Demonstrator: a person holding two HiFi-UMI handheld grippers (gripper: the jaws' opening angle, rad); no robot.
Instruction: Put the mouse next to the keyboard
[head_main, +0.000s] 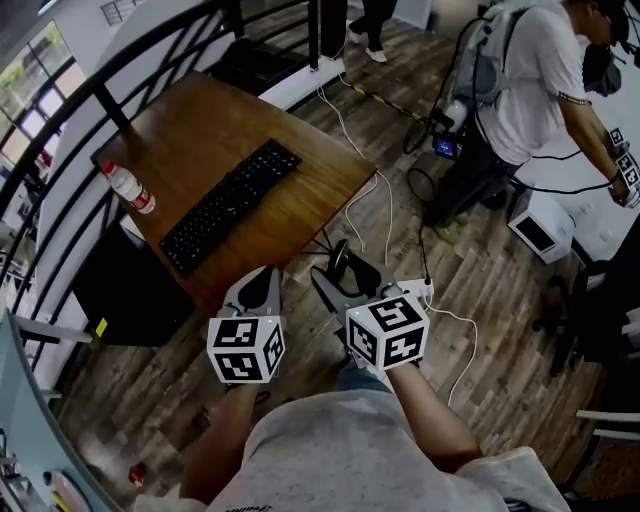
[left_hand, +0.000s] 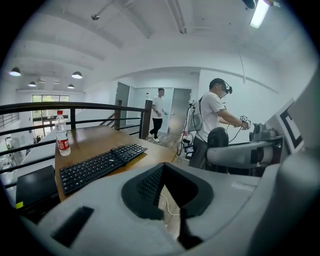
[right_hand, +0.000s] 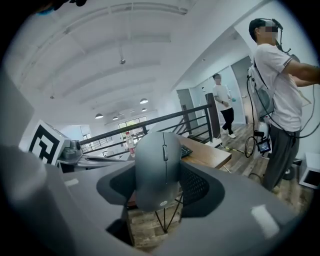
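- Head view: one wooden table (head_main: 210, 120) in the upper left of the frame. On it are one black keyboard (head_main: 230, 205) lying diagonally and one clear bottle (head_main: 128, 187) with a red cap and red label, lying left of the keyboard near the table's left edge.
- Two grippers at lower centre, each with one marker cube: left gripper (head_main: 265, 280), right gripper (head_main: 343, 272). Both are over the plank floor, off the table's lower corner.
- One mouse (head_main: 340, 260), grey. It sits between the right gripper's jaws, not on the table and apart from the keyboard.
- Right gripper view: the right gripper (right_hand: 160, 172) has its jaws pinching the mouse (right_hand: 159, 167) from both sides. The mouse stands on end with its scroll wheel facing the camera, in mid-air. The table corner and the bottle (right_hand: 131, 142) show small behind it.
- Left gripper view: the left gripper (left_hand: 167, 192) has its jaws spread a little with nothing between them; floor and a white cable show through the gap. The keyboard (left_hand: 100, 166) and the bottle (left_hand: 62, 133), here upright, are at left of frame.
- Two other people: one in a white shirt (head_main: 540, 70) at upper right, wearing a headset; a second (left_hand: 158, 112) walking in the background.
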